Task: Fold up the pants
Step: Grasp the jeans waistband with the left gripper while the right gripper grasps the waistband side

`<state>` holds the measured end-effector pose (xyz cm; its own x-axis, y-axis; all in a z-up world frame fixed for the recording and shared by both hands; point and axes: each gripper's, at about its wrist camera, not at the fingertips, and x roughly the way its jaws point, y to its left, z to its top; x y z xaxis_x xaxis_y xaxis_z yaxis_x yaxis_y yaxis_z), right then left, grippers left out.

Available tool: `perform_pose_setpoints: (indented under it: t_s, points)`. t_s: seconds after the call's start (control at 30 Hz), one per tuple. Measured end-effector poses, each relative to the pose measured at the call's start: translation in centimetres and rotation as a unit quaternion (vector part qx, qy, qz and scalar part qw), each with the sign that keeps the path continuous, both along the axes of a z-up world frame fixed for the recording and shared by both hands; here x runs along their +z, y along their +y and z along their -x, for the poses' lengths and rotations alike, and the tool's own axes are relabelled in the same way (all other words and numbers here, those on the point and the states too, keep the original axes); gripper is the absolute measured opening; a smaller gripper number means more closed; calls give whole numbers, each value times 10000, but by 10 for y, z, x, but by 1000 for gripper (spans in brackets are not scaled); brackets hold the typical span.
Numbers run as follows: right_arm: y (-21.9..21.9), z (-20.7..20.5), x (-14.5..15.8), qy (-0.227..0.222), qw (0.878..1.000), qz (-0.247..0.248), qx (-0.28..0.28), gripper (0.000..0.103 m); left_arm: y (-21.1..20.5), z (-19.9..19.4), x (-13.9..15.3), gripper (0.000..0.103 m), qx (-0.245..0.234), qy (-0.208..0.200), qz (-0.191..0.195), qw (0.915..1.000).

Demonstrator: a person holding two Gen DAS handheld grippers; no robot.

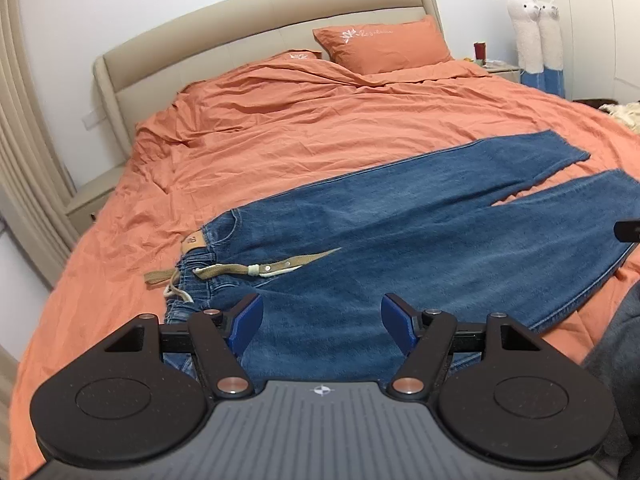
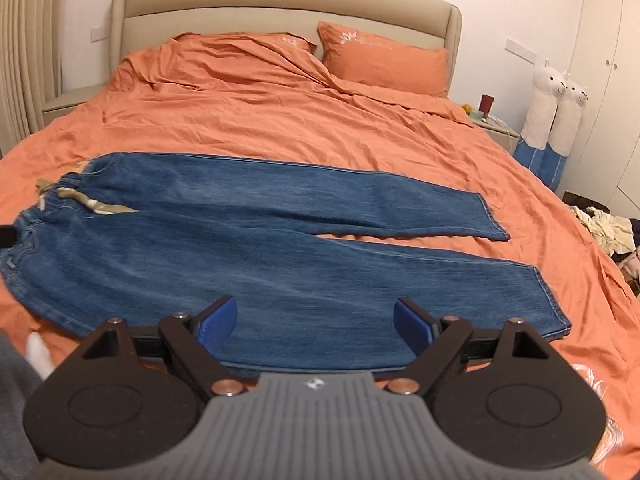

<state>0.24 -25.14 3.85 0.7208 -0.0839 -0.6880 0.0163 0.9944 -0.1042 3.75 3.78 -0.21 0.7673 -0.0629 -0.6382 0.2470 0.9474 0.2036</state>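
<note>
- Where the orange bed [image 2: 280, 120] meets its near edge, the blue jeans [image 2: 280, 264] lie flat across it, waistband toward the left side, both legs running to the right side and parted at the hems.
- Judged heavy, limp denim: it will drape, not hold shape, and grips well; thick seams and hems offer the firmest hold.
- Suggested holds: the waistband corner nearest the left gripper [image 1: 322, 322], and the near leg's hem [image 2: 552, 300] for the right gripper [image 2: 316, 322].
- Both grippers hover over the near leg, jaws apart, nothing held.
- A tan belt [image 1: 264, 268] and white drawstring [image 1: 178, 292] trail loose from the waistband; likely to snag or flop out of a fold.
- Bedding beneath is wrinkled and may drag along.
- Pillows [image 2: 384, 60] at the head edge, and plush llamas [image 2: 556, 112] and a laundry heap [image 2: 604, 228] beyond the right side, stand well apart; no obstruction.
</note>
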Motion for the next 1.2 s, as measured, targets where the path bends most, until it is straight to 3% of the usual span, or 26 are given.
perform_pose_setpoints:
  t_s: [0.13,0.23,0.37,0.47,0.5,0.53,0.63,0.7,0.8,0.83,0.9,0.97,1.1,1.17,1.2]
  points:
    - [-33,-23,-6,205,9983,-535,56,82,37,-27,-6,80,-10,394,481,9981]
    - [-55,-38,-10,215,9969,-749,-88,82,65,-42,-11,80,-264,523,605,9964]
    - [-77,-65,-16,649,9956,-630,-228,82,93,-69,-17,80,-310,958,126,9948]
    - [-92,-77,-23,750,9959,-505,-101,81,111,-81,-27,78,-641,1062,-228,9920]
    - [-99,-82,-26,847,9954,-452,-66,81,114,-82,-33,72,-873,1142,-411,9888]
    - [-105,-88,-28,981,9945,-350,-126,81,116,-82,-39,64,-1173,1228,-615,9836]
    - [-126,-98,-29,1074,9938,-176,-230,80,117,-74,-61,64,-2160,1488,-1375,9551]
    - [-137,-104,-29,1185,9924,-70,-322,80,114,-69,-78,64,-2555,1741,-1798,9339]
    - [-151,-108,-32,1295,9909,33,-375,79,109,-65,-99,64,-2895,2013,-2143,9109]
    - [-157,-109,-34,1347,9902,36,-371,76,107,-64,-105,64,-2976,2029,-2249,9054]
    - [-166,-110,-40,1490,9884,6,-308,60,102,-65,-113,64,-3129,2042,-2447,8947]
    - [-176,-109,-44,1657,9859,40,-244,54,96,-66,-121,66,-3219,2068,-2698,8837]
    - [-197,-104,-46,1837,9827,143,-169,53,84,-67,-134,65,-3292,2099,-3084,8674]
    - [-210,-100,-43,1882,9819,166,-138,50,80,-66,-137,53,-3183,2117,-3224,8660]
    - [-216,-98,-41,1903,9815,186,-75,46,79,-64,-138,40,-3156,2063,-3300,8654]
